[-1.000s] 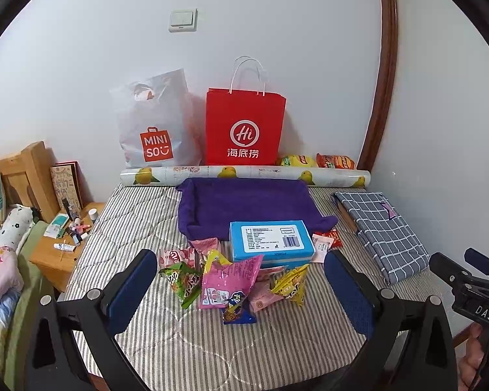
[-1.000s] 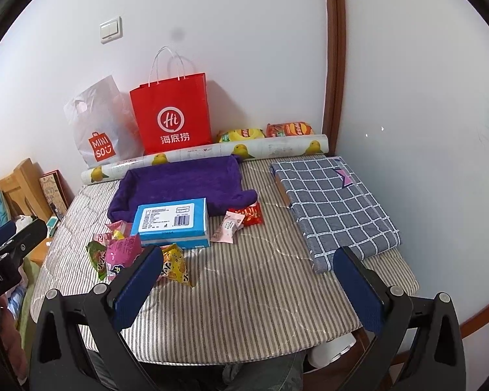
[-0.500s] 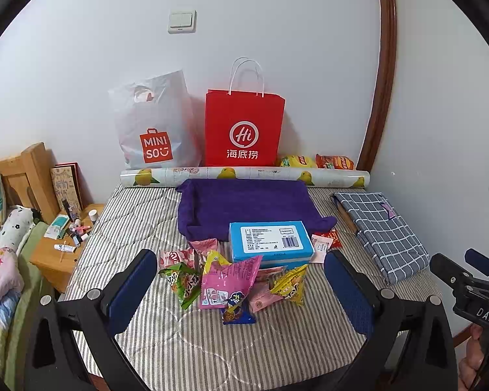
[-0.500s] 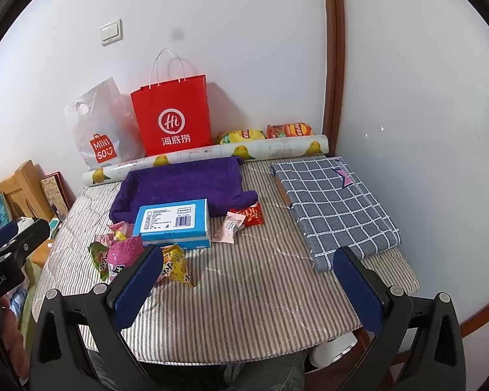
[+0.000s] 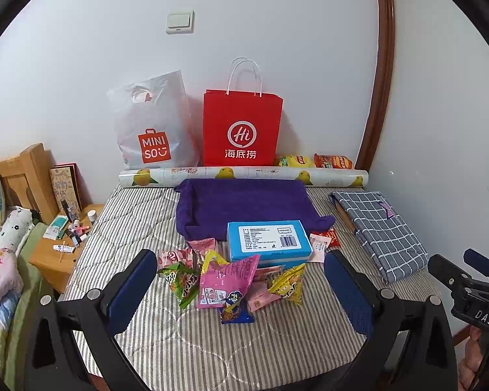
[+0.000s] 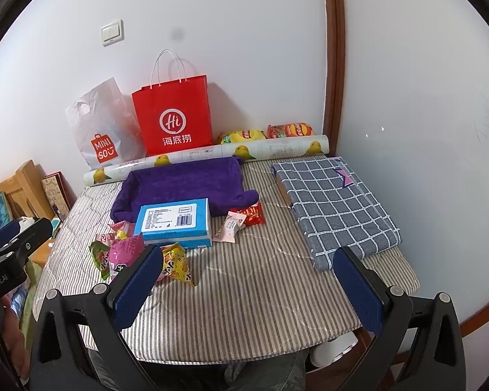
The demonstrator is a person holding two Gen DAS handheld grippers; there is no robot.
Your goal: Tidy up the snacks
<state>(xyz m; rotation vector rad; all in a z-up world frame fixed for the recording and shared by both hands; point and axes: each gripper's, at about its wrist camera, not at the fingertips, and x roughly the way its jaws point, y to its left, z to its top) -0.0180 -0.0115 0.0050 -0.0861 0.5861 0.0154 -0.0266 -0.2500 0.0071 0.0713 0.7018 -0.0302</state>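
Several small snack packets lie in a heap on the striped table cover: a pink packet (image 5: 226, 282), a green packet (image 5: 181, 282) and a yellow packet (image 5: 288, 283), in front of a blue box (image 5: 269, 239) (image 6: 176, 223). A pale pink sachet (image 6: 229, 228) and a red sachet (image 6: 252, 215) lie right of the box. Two chip bags (image 5: 316, 161) (image 6: 267, 133) sit by the back wall. My left gripper (image 5: 241, 293) stands open just short of the heap, holding nothing. My right gripper (image 6: 247, 283) is open over bare cover, to the right of the heap.
A purple towel (image 5: 244, 205) lies behind the box. A red paper bag (image 5: 243, 130), a white plastic bag (image 5: 151, 130) and a roll of printed paper (image 5: 244, 174) line the wall. A folded checked cloth (image 6: 335, 205) fills the right side. A wooden nightstand (image 5: 53, 257) is at left.
Both views have shifted only slightly; the scene sits a little lower in frame. Nothing on the table has moved and both grippers stay open.
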